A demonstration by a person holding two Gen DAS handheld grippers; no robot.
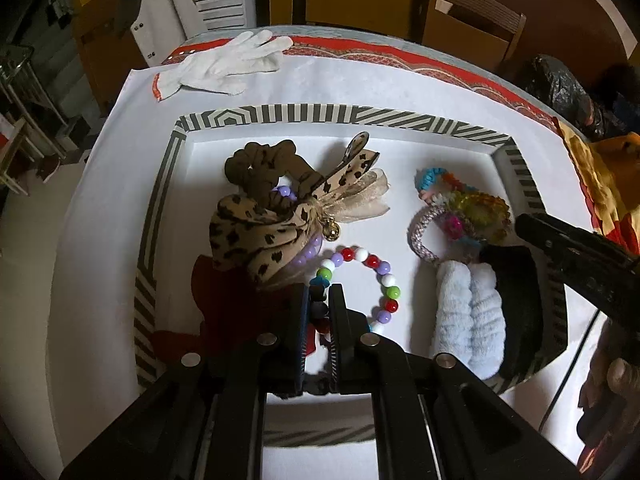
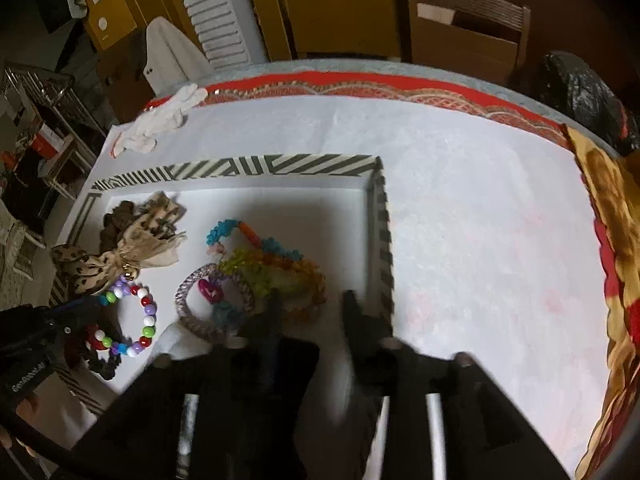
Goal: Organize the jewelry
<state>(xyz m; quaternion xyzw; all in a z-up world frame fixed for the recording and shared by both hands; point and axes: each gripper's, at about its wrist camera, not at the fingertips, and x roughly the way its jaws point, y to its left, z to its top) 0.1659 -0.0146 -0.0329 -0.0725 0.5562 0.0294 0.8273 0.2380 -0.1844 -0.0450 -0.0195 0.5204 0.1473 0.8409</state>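
White glove (image 1: 224,65), wooden chair (image 1: 472,20).

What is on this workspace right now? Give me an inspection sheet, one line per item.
Surface: white cloth over a red patterned table cover.
Job's things: striped-rim tray holds a multicolour bead bracelet, leopard-print bow, brown scrunchie, lilac braided band, crochet pieces, pale blue fluffy band.
Clutter: white glove beyond the tray.
Grippers: left hand-held gripper shut on the bead bracelet; right hand-held gripper open over the tray's right end.
Cables: thin dark cable at the right.
Surroundings: wooden chair, white louvred panel.
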